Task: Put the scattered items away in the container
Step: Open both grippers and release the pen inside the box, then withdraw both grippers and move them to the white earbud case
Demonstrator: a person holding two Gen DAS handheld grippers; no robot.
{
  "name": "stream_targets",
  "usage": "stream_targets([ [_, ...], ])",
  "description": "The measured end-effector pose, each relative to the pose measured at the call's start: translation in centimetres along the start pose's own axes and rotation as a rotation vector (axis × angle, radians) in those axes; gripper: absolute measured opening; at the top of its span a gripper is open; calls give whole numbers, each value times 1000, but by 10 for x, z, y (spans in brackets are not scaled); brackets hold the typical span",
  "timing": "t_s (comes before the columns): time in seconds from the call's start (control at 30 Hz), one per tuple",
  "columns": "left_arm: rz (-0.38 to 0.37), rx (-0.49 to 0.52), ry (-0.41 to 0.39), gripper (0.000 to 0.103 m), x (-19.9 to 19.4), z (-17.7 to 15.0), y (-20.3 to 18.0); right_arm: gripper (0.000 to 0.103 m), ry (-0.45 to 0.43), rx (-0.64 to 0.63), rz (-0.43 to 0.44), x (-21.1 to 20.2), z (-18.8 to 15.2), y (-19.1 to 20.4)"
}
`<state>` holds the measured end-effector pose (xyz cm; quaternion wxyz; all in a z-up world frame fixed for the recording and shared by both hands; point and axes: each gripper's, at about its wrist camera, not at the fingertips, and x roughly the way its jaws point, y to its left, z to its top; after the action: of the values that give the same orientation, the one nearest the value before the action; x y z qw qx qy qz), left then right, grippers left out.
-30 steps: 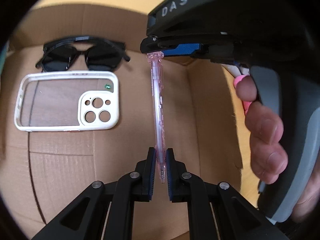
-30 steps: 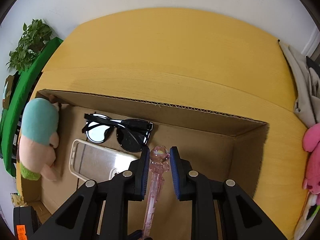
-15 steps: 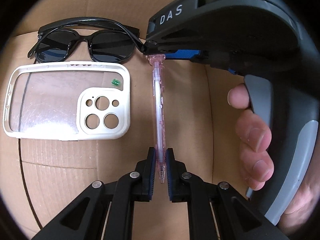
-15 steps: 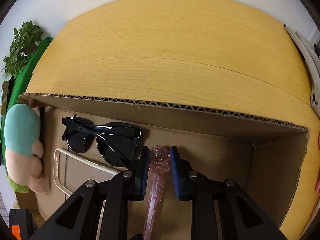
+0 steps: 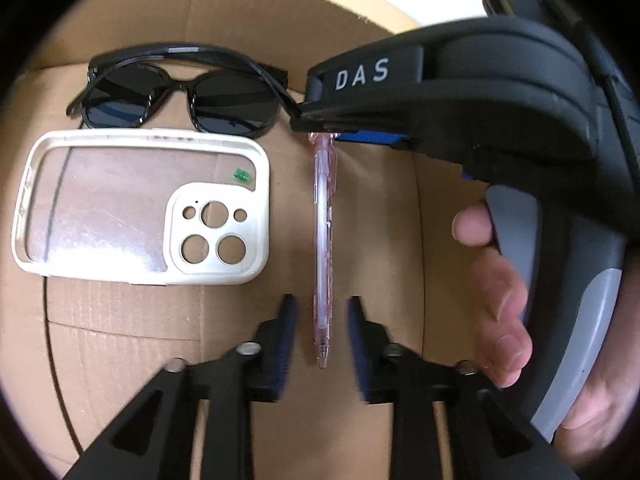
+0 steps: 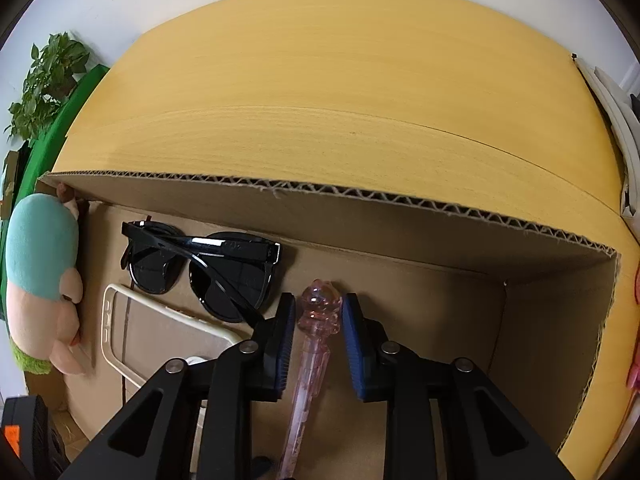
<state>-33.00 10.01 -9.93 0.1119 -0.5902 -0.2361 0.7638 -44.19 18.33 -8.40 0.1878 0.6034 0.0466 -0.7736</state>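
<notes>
Pink pen lies flat on the cardboard box floor, long axis running between the grippers. Left gripper straddles the tip, jaws opening, pads clear. Right gripper straddles the cap, also opening. Retreat straight up.

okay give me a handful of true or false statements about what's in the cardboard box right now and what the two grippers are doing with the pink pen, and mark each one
1. The pink pen lies inside the cardboard box. True.
2. The sunglasses sit on top of the phone case. False: they lie beside it, nearer the far wall.
3. The left gripper is clamped tight on the pen's tip. False: its jaws are opening, with clear gaps either side of the pen.
4. The right gripper straddles the pen's ornamental top, its jaws opening. True.
5. The phone case holds a phone. False: it is empty, and cardboard shows through it.
6. A plush toy rests at the box's left wall. True.
</notes>
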Motion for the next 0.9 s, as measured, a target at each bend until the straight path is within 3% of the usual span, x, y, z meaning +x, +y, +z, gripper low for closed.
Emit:
stream_targets([
  [0.03, 4, 4, -10, 42, -3, 0, 0, 39, -6, 1, -1, -2, 0, 0],
  [0.1, 5, 8, -20, 42, -7, -1, -1, 49, -21, 10, -2, -8, -1, 0],
  [0.33, -2, 55, -53, 42, -31, -12, -6, 62, -64, 5, 0, -39, -8, 6],
  [0.43, -6, 85, -92, 42, -52, -24, -7, 72, -108, -3, 9, -64, -22, 12],
  [0.53, 6, 119, -147, 54, -80, -44, -2, 86, -166, 9, 39, -93, -43, 18],
  [0.63, 36, 158, -204, 54, -109, -64, 8, 91, -232, 14, 57, -121, -79, 29],
  [0.77, 115, 201, -266, 54, -150, -80, 51, 95, -312, 10, 133, -143, -147, 48],
  [0.83, 157, 199, -289, 54, -168, -103, 65, 96, -329, 16, 151, -147, -194, 59],
  [0.9, 189, 177, -296, 54, -173, -118, 80, 96, -327, 22, 158, -137, -217, 71],
])
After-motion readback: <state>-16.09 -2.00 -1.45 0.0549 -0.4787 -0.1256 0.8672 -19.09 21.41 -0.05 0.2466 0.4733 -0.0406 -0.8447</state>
